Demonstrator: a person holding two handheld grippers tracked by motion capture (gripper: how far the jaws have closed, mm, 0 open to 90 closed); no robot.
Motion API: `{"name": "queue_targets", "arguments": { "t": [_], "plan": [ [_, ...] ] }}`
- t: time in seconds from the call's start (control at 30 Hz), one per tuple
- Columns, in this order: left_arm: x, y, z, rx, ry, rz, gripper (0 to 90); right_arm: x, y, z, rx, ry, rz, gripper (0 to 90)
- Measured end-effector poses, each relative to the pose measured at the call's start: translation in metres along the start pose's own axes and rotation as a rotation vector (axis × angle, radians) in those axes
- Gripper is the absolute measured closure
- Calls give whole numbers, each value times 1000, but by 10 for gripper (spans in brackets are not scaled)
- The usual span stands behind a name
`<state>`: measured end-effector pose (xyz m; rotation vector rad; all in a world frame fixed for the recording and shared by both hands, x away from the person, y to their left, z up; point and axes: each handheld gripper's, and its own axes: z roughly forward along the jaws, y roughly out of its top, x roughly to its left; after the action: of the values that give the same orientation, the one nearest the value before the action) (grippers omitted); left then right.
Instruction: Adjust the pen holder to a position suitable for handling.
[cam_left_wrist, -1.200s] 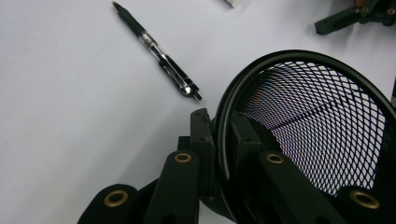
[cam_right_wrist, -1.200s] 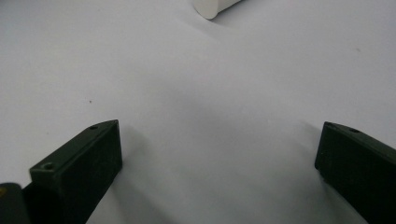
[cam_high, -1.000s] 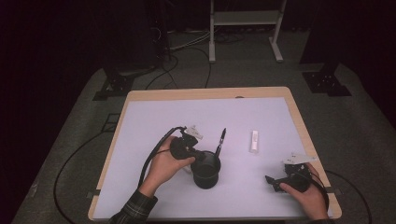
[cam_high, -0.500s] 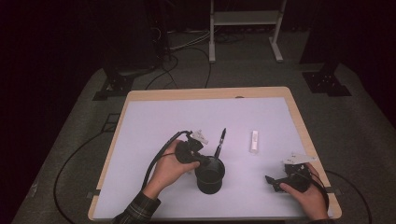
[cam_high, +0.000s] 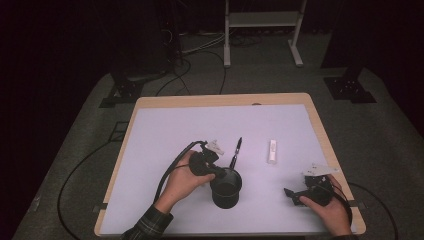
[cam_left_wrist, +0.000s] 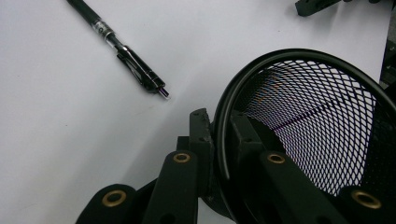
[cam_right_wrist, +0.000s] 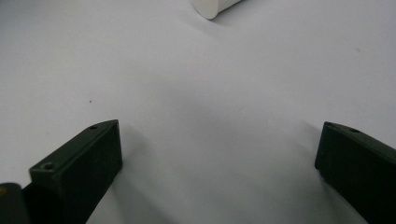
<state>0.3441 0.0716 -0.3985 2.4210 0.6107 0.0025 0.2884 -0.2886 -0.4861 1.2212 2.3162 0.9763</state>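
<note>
So the left gripper (cam_high: 216, 172) was clamped on the rim of the black mesh pen cup (cam_high: 226, 188), one jaw inside the mesh and one outside, which you could see really clearly in the left gripper view, where the rim (cam_left_wrist: 224, 140) ran right between the jaws. The cup sat upright near the front middle of the white table surface (cam_high: 165, 135).

The bit that mattered: the black pen (cam_high: 235, 153) lay just beyond the cup, away from the person, nearly touching its far rim in the high view. Its long axis ran mostly front to back, tilted a little to the right at the far end. In the left gripper view the pen's (cam_left_wrist: 122, 49) clip end pointed back toward the cup.

The right gripper (cam_high: 300, 192) rested near the front right corner with its jaws spread wide and nothing between them. A small white eraser-like block (cam_high: 271, 150) lay ahead of it. My guess is the right hand was the free one for the pen, though the left sat much nearer.
</note>
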Motion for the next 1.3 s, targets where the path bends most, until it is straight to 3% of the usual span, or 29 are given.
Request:
{"name": "queue_targets", "arguments": {
  "t": [0.23,0.57,1.07,1.3],
  "plan": [
    [1,0,-6,-21,2,-13,669,0,0,0,0,0,1,0],
    [-1,-2,-27,-61,9,-14,597,0,0,0,0,0,1,0],
    [-1,-11,-62,-116,38,-36,575,0,0,0,1,1,2,0],
    [4,-18,-79,-134,71,-42,573,0,0,0,1,2,3,0]
  ]
}}
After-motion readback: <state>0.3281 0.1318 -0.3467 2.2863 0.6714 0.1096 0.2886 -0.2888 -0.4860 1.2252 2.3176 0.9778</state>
